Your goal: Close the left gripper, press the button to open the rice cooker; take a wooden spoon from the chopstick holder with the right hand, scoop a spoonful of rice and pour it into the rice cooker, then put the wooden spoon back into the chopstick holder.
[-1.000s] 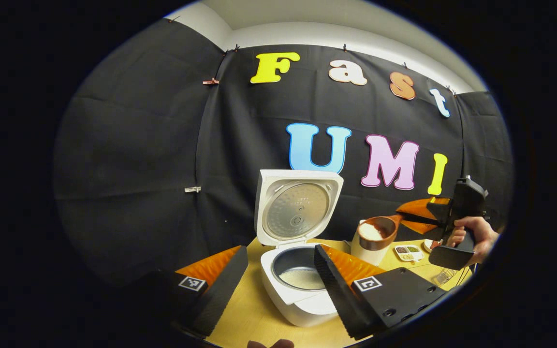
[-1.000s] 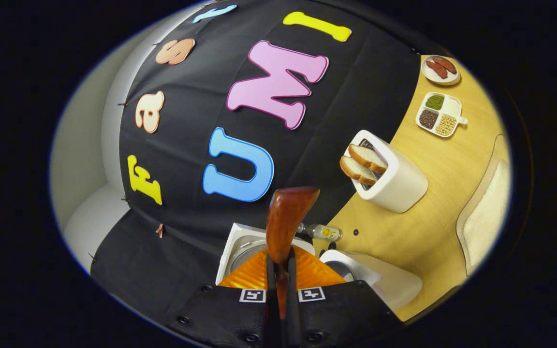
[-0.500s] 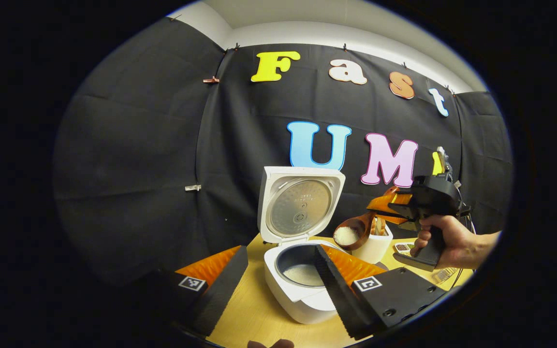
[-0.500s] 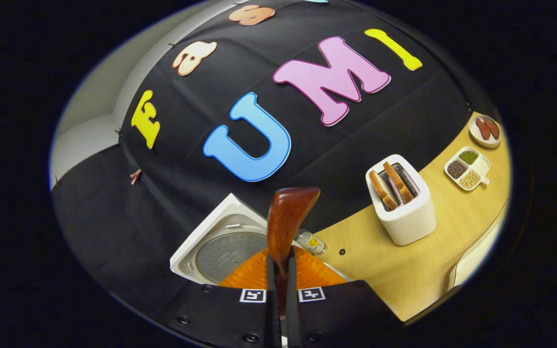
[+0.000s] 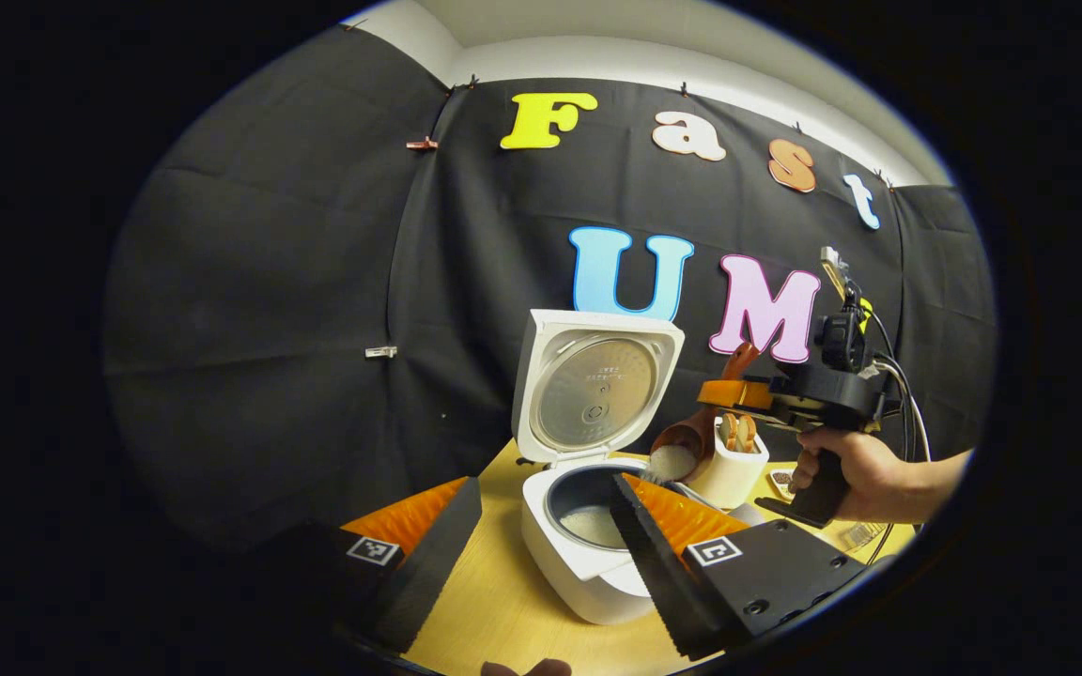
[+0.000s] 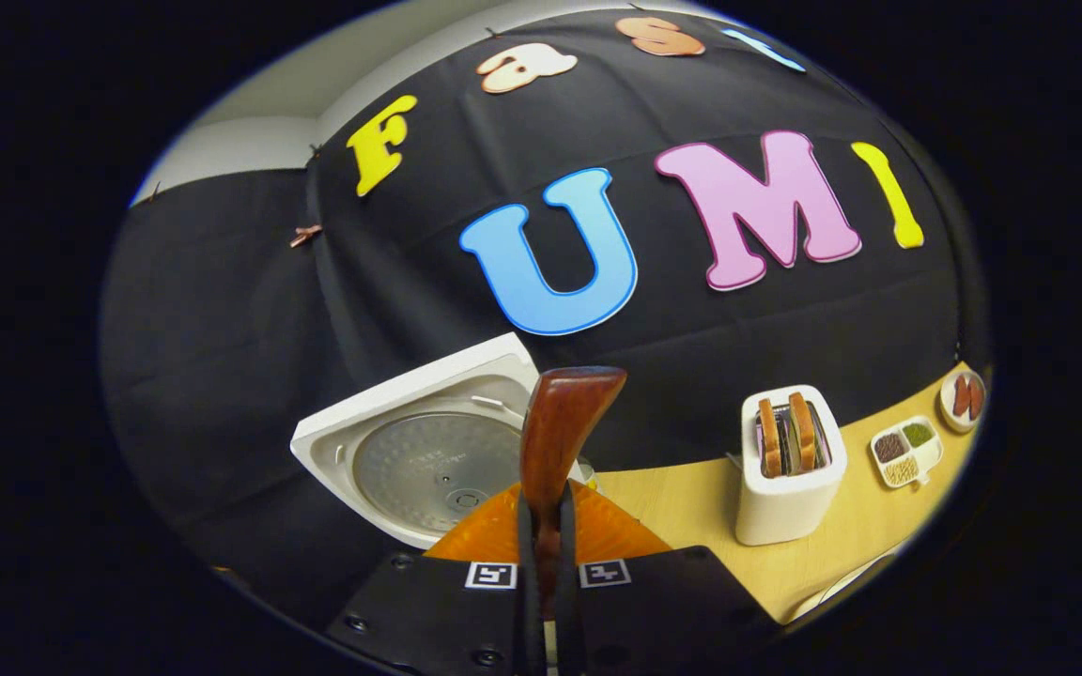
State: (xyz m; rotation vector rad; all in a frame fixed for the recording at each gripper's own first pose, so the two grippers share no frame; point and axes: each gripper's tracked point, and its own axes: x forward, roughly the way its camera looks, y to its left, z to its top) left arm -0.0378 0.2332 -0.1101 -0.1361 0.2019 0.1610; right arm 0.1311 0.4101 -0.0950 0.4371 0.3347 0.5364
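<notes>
Wooden spoon [image 5: 691, 441], its handle clamped between the right gripper [image 6: 546, 526]'s jaws, hangs bowl-down with white rice at the far right rim of the open rice cooker [image 5: 588, 535]. To pour well, I judge the bowl should sit over the middle of the inner pot before the wrist rolls further, and the tipping should go slowly so grains fall inside rather than onto the rim or the worktop [image 5: 494, 610]. The left gripper [image 5: 541, 526] hovers near the cooker's front, jaws apart and empty.

Counted: one rice cooker with one raised lid [image 6: 419, 451], one spoon, two grippers, one toaster [image 6: 790, 469] holding two bread slices, one divided dish [image 6: 903, 446] of three grain heaps, and one small plate [image 6: 964, 399] at the far right.
</notes>
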